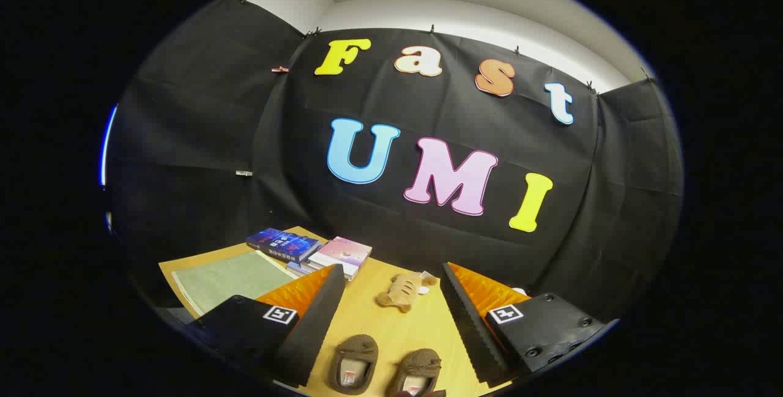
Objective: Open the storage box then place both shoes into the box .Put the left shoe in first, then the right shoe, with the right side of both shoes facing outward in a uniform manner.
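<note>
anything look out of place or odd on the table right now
Nothing looks damaged or spilled. The two shoes sit side by side between the open tongs, which grip nothing. A small plush toy lies on its side beyond them. The books are loosely stacked, slightly askew.

Table [391, 323]: I see matt wood grain.
Shoes [353, 363]: fuzzy cloth, I'd say.
Plush toy [404, 292]: soft, nappy.
Books [284, 244]: glossy covers.
Mat [229, 278]: matt, probably fabric.
Gripper [391, 317], spread wide: ribbed pads [468, 317].
</note>
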`<state>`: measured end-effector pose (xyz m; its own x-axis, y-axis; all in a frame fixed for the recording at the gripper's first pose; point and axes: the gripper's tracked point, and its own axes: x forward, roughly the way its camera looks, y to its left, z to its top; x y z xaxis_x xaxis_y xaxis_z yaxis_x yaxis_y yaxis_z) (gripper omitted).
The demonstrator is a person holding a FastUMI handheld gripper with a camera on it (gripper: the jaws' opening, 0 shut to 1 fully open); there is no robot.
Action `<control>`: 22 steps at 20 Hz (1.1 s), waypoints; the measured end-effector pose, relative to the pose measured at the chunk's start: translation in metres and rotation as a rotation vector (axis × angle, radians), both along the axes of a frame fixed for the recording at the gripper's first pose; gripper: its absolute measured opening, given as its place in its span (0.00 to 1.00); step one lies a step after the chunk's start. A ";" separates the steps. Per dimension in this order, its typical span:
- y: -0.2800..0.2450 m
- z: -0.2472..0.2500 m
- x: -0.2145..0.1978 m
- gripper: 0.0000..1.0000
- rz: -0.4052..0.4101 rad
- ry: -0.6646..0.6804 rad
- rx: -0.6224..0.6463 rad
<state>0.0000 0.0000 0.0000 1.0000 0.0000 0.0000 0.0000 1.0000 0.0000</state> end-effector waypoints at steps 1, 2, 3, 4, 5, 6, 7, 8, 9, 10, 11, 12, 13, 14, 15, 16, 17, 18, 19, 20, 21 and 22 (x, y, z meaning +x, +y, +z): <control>-0.001 0.001 0.000 0.97 0.000 -0.004 -0.006; -0.001 0.001 0.000 0.97 -0.001 -0.006 -0.009; 0.000 0.001 0.000 0.97 0.001 -0.006 -0.011; 0.001 0.001 0.001 0.97 0.002 -0.006 -0.011; 0.001 0.000 0.001 0.97 0.003 -0.005 -0.010; 0.001 0.000 0.001 0.97 0.005 -0.005 -0.010; 0.001 0.000 0.001 0.97 0.006 -0.004 -0.011; 0.001 0.000 0.001 0.97 0.005 -0.004 -0.013; 0.001 0.001 0.001 0.97 0.004 -0.005 -0.015; 0.000 0.001 0.001 0.97 0.004 -0.006 -0.017; 0.000 0.000 0.001 0.97 0.004 -0.005 -0.018; 0.000 0.000 0.001 0.97 0.004 -0.004 -0.019; 0.000 -0.001 0.001 0.97 0.004 -0.002 -0.020; 0.000 -0.001 0.001 0.97 0.006 -0.001 -0.020; 0.001 -0.001 0.000 0.97 0.008 -0.001 -0.019; 0.002 0.000 0.000 0.97 0.013 -0.004 -0.017; 0.005 0.001 0.000 0.97 0.025 -0.011 -0.015; 0.009 0.002 0.000 0.97 0.041 -0.013 -0.016; 0.012 0.000 0.001 0.97 0.053 -0.009 -0.018; 0.016 -0.002 0.001 0.97 0.071 -0.006 -0.016; 0.022 -0.003 0.001 0.98 0.091 0.000 -0.007; 0.029 -0.005 0.001 0.98 0.119 0.003 0.009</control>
